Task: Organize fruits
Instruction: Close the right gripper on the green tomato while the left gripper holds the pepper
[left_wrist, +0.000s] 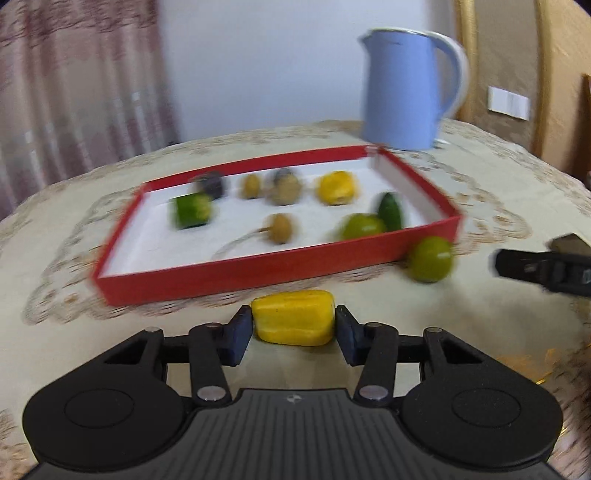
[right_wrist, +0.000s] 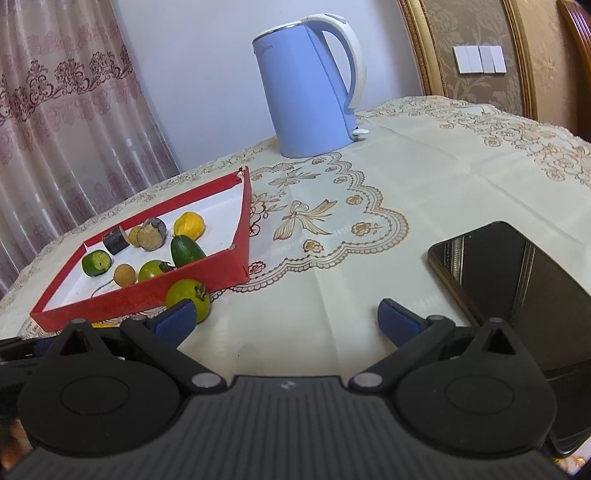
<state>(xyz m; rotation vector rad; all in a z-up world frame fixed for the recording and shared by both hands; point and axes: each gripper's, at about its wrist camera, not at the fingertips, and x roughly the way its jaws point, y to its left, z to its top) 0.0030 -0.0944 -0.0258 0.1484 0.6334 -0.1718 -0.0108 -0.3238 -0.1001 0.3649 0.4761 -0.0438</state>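
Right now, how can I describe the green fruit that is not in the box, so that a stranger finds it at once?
Start at the blue kettle and come forward to the red box holding the other fruits. Just outside its near right corner, on the tablecloth, lies the round green fruit with a dry brown stem. The other green fruits lie inside the box, and the yellow fruit sits in the left gripper's jaws.

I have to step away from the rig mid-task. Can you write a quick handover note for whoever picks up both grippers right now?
Left gripper: shut on the yellow fruit piece, just in front of the red tray, not yet in it.
Right gripper: open, empty, over the tablecloth.
Done: eight fruit pieces already lie in the tray.
Left: put the yellow piece in, then the green round fruit against the tray's outer wall.
Mind the phone and kettle.
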